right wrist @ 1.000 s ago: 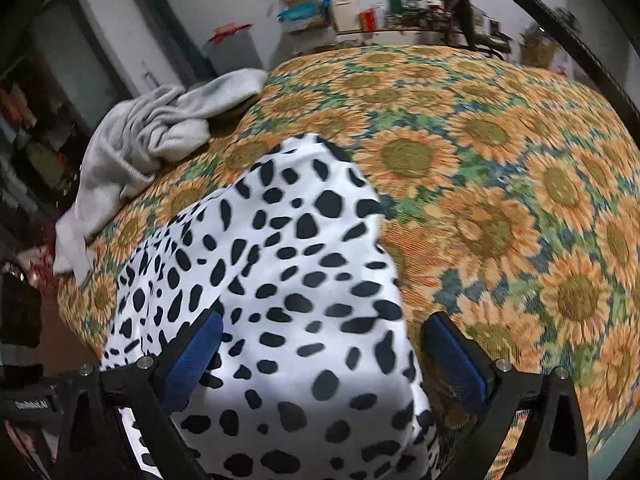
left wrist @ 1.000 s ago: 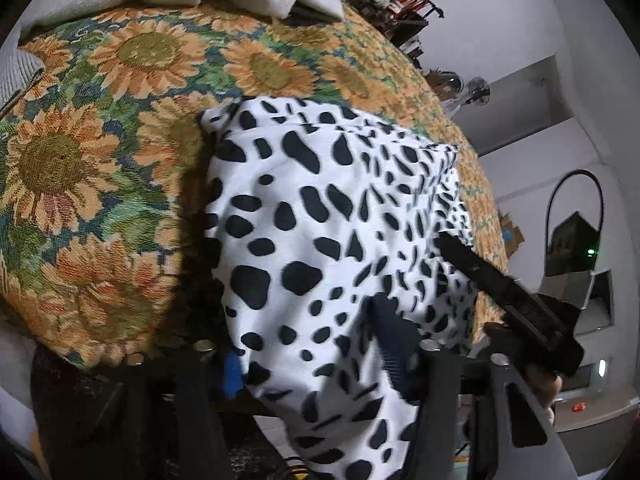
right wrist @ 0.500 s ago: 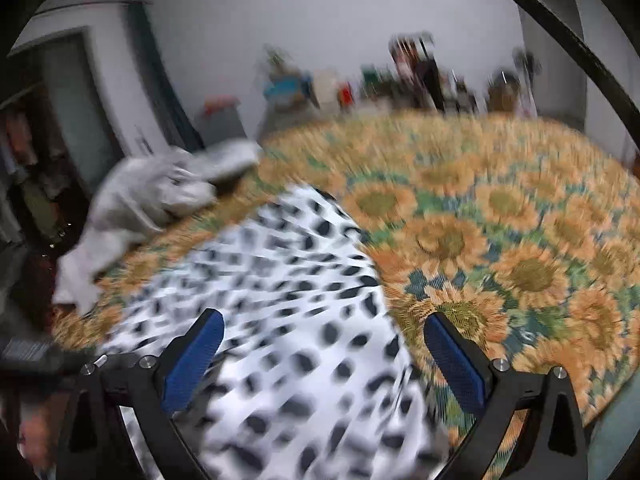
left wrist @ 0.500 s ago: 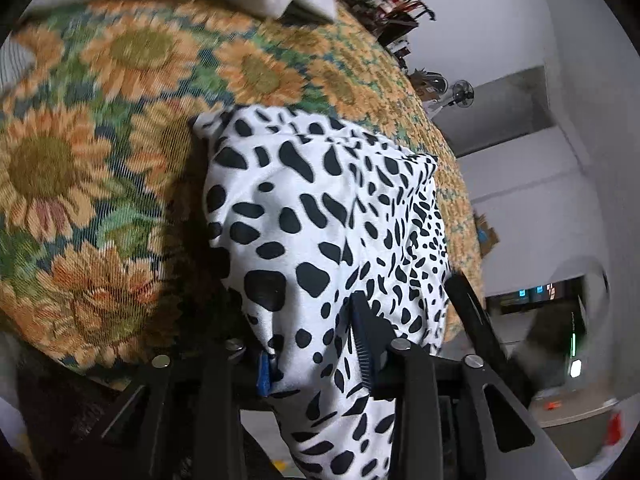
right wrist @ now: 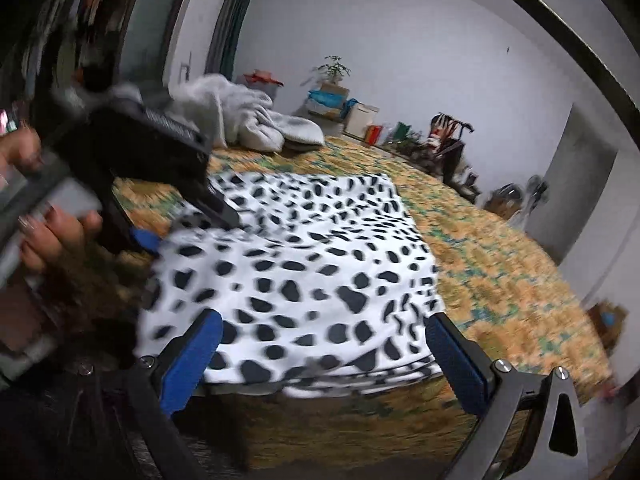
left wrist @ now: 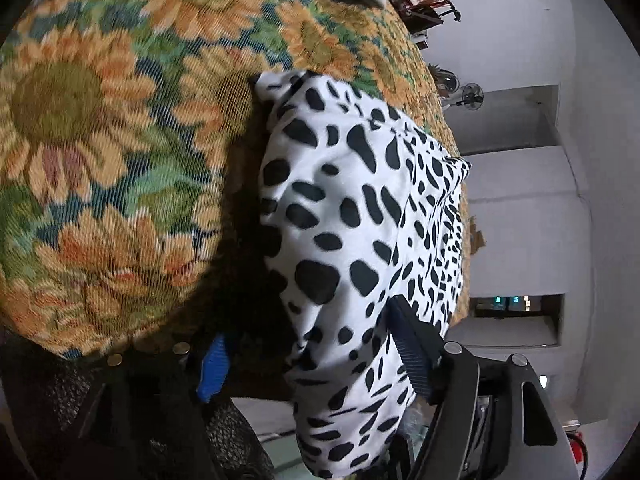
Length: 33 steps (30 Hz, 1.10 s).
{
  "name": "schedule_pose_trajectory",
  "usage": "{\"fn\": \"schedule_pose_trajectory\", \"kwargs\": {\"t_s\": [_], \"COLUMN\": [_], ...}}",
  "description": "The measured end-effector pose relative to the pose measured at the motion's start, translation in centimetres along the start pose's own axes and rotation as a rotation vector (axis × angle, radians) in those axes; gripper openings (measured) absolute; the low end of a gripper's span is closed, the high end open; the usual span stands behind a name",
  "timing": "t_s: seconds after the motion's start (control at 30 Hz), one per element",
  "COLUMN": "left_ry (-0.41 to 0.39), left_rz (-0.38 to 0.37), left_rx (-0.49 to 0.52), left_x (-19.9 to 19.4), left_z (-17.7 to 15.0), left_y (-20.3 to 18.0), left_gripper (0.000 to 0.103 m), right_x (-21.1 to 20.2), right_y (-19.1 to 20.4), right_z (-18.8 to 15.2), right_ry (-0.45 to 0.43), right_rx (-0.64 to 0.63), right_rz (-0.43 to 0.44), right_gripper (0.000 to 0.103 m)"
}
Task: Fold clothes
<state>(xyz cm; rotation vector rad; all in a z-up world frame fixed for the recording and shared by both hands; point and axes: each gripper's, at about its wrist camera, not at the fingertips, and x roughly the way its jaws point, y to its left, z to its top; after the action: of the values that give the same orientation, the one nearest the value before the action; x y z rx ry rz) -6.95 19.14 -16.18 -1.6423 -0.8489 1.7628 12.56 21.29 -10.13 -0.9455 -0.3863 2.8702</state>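
While the spotted garment lies on the sunflower bedspread with its near end hanging off the bed, the left gripper, jaws just widened around the cloth, and the right gripper, jaws wide and empty, grip nothing; the overhang may drag it floorward.

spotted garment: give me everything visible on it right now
The spotted garment is thin white fabric with black blotches, lying in soft layers on the sunflower bedspread, its near part draping over the bed's edge. The left gripper straddles that hanging part; its jaws have just been opening, cloth lying against one pad. The right gripper hovers open at the near edge.
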Motion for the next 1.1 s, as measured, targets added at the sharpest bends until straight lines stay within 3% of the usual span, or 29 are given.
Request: {"fn": "schedule_pose_trajectory", "kwargs": {"t_s": [0.2, 0.27, 0.33, 0.37, 0.43, 0.53, 0.7, 0.9, 1.1], "left_ry": [0.065, 0.069, 0.070, 0.071, 0.069, 0.069, 0.074, 0.076, 0.071], "left_rz": [-0.054, -0.071, -0.118, -0.144, -0.156, -0.210, -0.300, -0.309, -0.282], "left_rx": [-0.027, -0.037, -0.053, -0.057, -0.043, -0.027, 0.022, 0.049, 0.069], "left_x": [-0.1, -0.3, -0.9, -1.1, -1.7, -2.7, -3.9, -3.6, -3.0], "left_z": [-1.0, -1.7, -2.1, -2.3, -2.6, -2.6, -1.4, -0.8, -0.4], "left_y": [1.0, 1.1, 1.4, 1.4, 1.0, -0.1, -2.2, -3.4, -3.5], "left_gripper": [0.072, 0.067, 0.046, 0.040, 0.031, 0.026, 0.024, 0.024, 0.024], "right_x": [1.9, 1.7, 1.4, 1.2, 0.9, 0.5, 0.9, 3.2, 5.6], "right_y": [4.4, 5.5, 6.5, 7.0, 7.7, 8.5, 9.3, 8.9, 6.9], "right_z": [-0.8, -1.1, -1.4, -1.4, -1.3, -1.1, -0.6, 0.5, 2.3], "right_ry": [0.079, 0.085, 0.084, 0.078, 0.064, 0.039, -0.010, -0.057, -0.073], "right_rx": [-0.110, -0.144, -0.176, -0.194, -0.222, -0.239, -0.265, -0.259, -0.145], "right_rz": [-0.030, -0.029, -0.026, -0.029, -0.022, 0.025, 0.007, -0.058, -0.149], "right_gripper": [0.103, 0.103, 0.103, 0.103, 0.103, 0.103, 0.103, 0.103, 0.103]}}
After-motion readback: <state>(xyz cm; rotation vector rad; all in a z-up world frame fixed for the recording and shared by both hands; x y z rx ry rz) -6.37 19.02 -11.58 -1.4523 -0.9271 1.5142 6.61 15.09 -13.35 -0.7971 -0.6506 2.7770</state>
